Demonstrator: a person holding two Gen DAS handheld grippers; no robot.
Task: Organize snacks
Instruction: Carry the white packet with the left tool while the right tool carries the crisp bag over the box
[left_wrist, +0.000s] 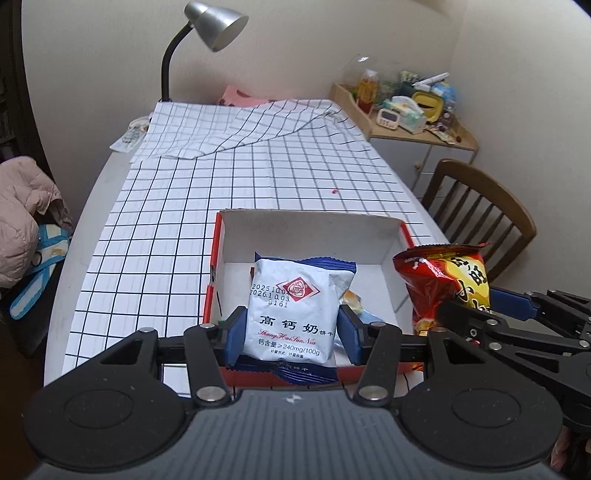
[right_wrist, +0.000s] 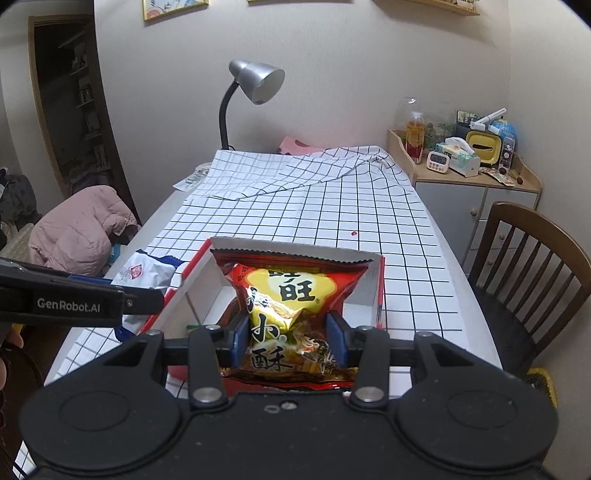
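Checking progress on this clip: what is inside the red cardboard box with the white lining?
The red cardboard box shows mostly bare white floor, plus part of a small orange and pale blue wrapper. The held white biscuit packet hides the near part of the floor.

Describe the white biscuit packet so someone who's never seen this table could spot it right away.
On the grid-patterned tablecloth sits a red box with a white inside. Above its near end, the left gripper holds the biscuit packet: white with blue edges and a red diamond logo, unlike the red-and-yellow snack bag beside it.
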